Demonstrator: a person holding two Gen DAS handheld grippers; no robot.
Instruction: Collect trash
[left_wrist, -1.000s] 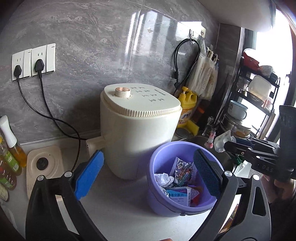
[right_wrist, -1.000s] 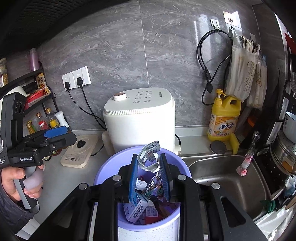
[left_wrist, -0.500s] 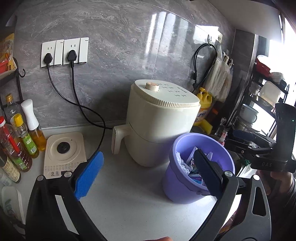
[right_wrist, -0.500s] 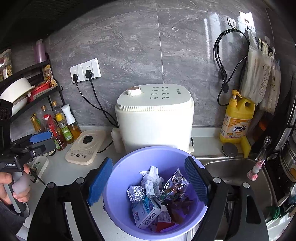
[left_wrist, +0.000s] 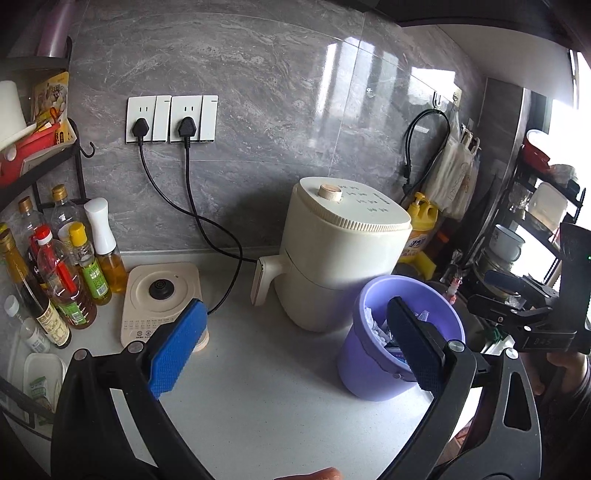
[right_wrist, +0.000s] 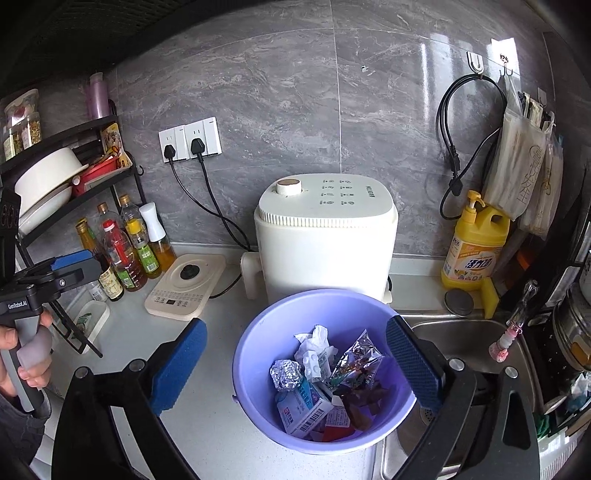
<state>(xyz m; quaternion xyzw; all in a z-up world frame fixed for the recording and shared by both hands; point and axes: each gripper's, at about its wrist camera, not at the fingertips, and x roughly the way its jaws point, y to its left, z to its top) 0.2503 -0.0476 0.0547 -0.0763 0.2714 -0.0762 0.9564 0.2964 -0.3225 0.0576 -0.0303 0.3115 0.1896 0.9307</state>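
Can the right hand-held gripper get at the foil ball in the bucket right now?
Probably yes. The right hand-held gripper is open above the bucket, and the foil ball lies uncovered on top of the trash.

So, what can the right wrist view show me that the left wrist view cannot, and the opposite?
Only the right wrist view looks down into the purple bucket, showing the foil ball, crumpled tissue, medicine box, plus the sink.

Only the left wrist view shows the right gripper from outside, beyond the bucket.

Both show the white appliance, the wall sockets and the oil bottles.
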